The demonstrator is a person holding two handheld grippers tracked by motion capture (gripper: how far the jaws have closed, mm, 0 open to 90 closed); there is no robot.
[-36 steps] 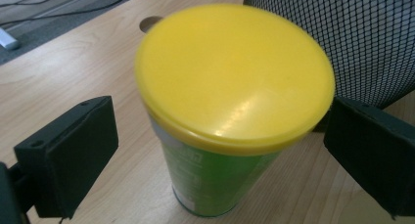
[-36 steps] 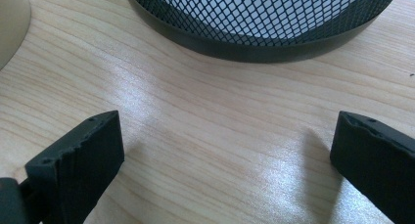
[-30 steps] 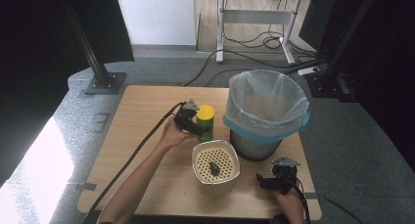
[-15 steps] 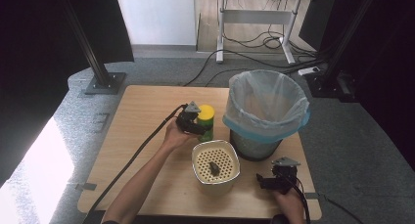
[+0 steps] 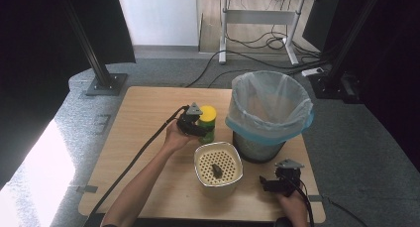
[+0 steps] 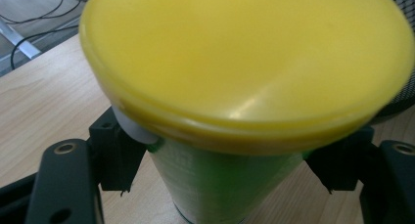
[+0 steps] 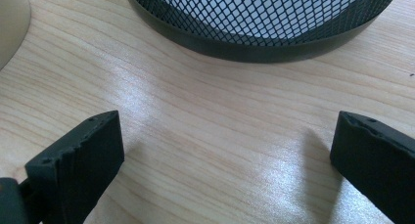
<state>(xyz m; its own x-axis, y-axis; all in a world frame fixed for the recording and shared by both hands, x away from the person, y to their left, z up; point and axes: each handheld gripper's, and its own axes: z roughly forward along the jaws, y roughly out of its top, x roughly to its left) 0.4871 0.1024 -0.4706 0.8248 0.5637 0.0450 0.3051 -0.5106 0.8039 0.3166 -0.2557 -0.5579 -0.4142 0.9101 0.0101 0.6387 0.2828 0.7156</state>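
One wooden table (image 5: 143, 138) carried three containers: one green canister (image 5: 207, 122) with a yellow lid (image 6: 244, 62), one cream perforated bowl (image 5: 218, 163) holding a single dark item (image 5: 216, 169), and one mesh waste bin (image 5: 270, 113) lined with a pale bag. The canister stood upright near the middle of the table, just beside the bin, which stood toward the right edge; the bowl stood toward the near edge. Two grippers were present. The left gripper (image 5: 195, 124), held level by a left hand (image 5: 174, 137) with the forearm reaching in from the near edge, had just been closing its jaws, which pressed the canister's green wall from both sides beneath the lid. The right gripper (image 5: 271, 183) rested low at the near right corner, its jaws spread wide over bare wood, nothing between them.
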